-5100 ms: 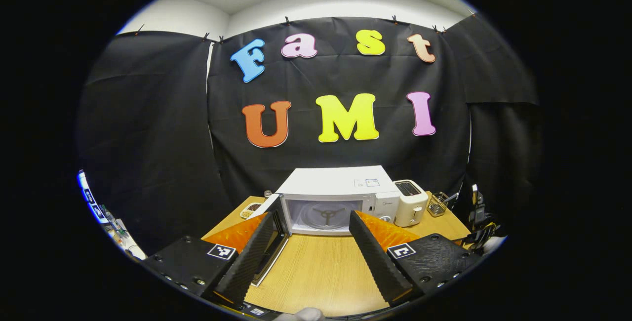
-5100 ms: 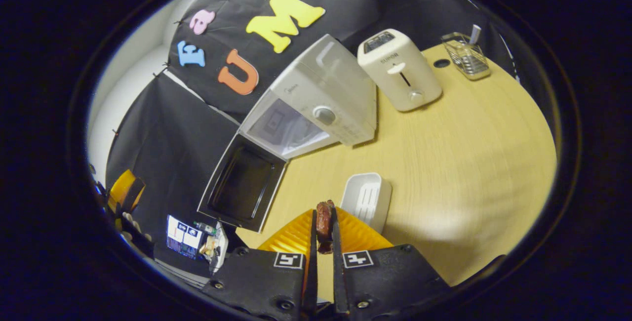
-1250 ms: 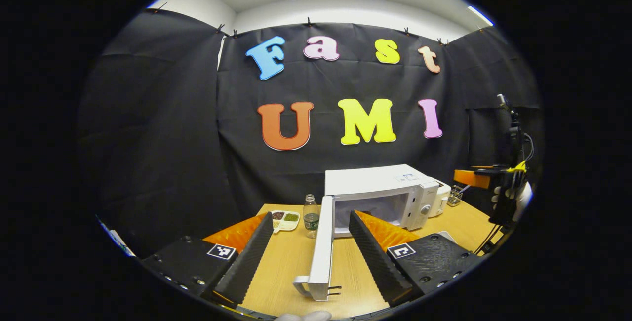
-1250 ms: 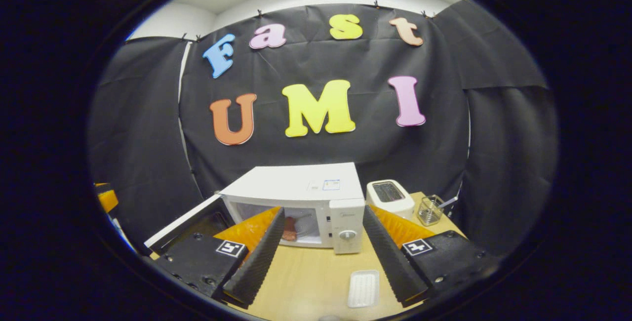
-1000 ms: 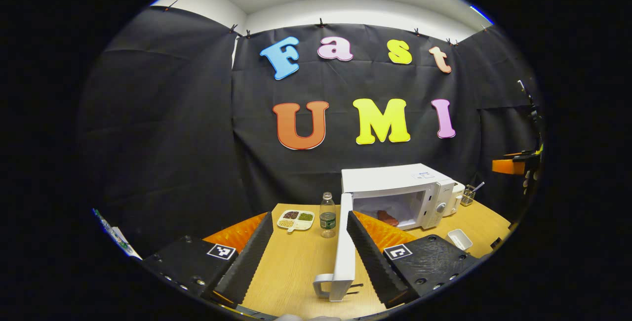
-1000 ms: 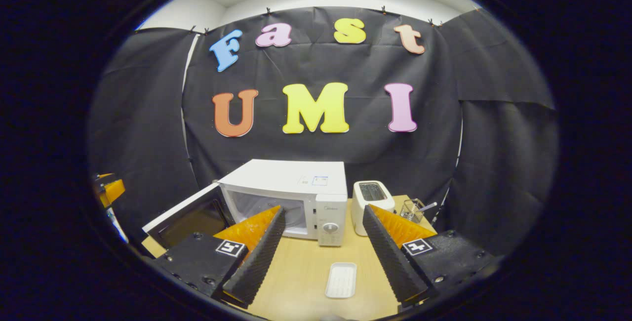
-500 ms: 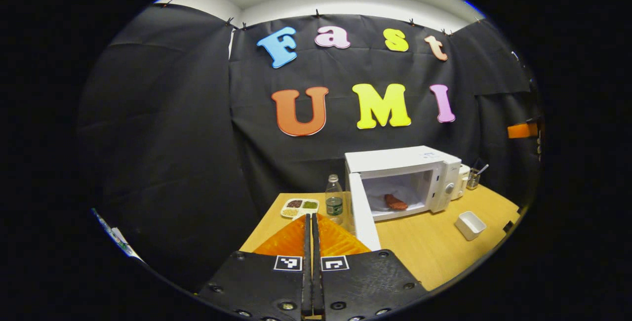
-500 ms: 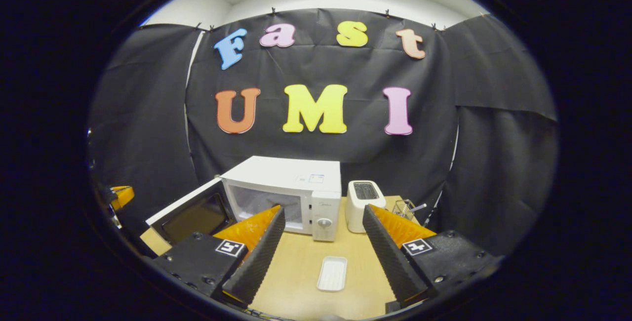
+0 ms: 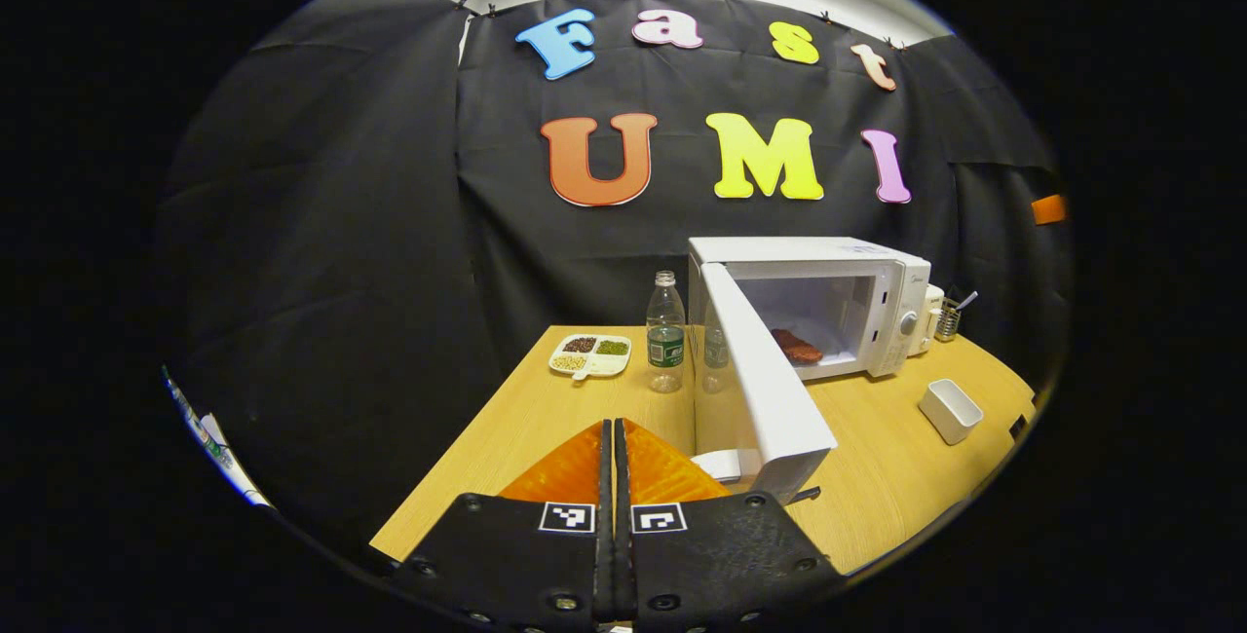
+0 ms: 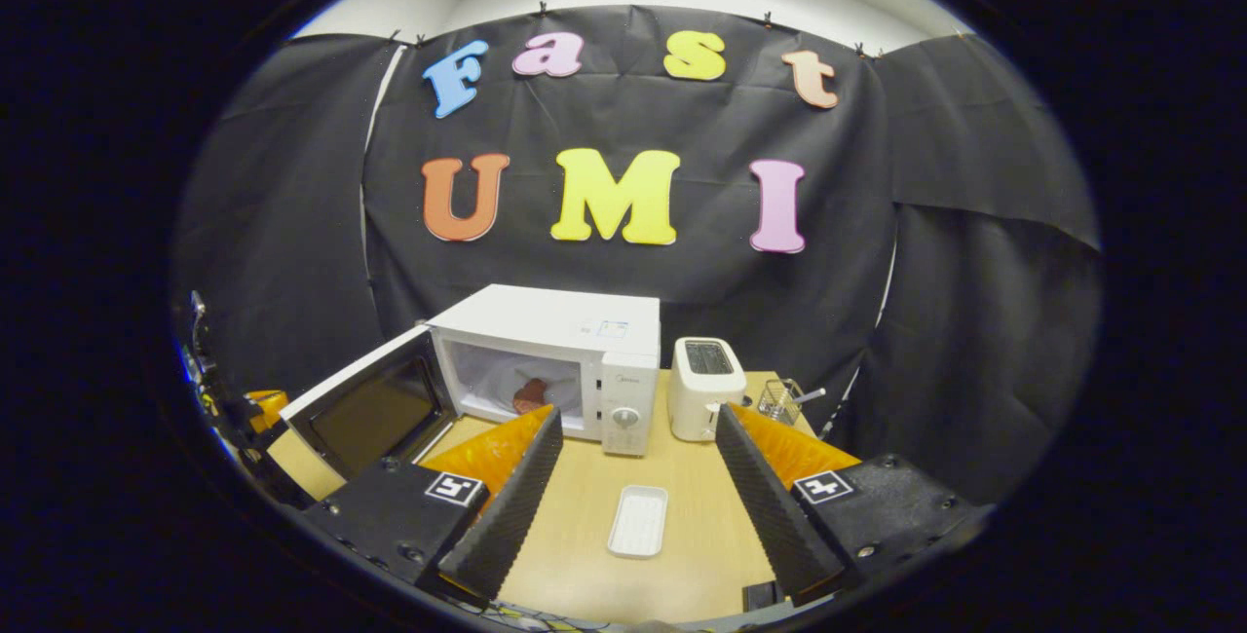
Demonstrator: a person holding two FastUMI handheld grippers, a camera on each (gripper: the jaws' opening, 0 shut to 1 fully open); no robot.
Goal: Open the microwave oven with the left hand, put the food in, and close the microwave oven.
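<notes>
We have drawn the left tool nearer the door, fingers pressed together on nothing. The boxy white microwave stands at the wooden surface's far edge, brown food inside. Right tool gapes empty.

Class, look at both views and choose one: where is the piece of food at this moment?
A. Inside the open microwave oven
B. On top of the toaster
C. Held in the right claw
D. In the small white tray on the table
A. The reddish-brown food lies inside the microwave oven, whose door stands open; the right claw is open and holds nothing, and the small white tray is bare.
</notes>
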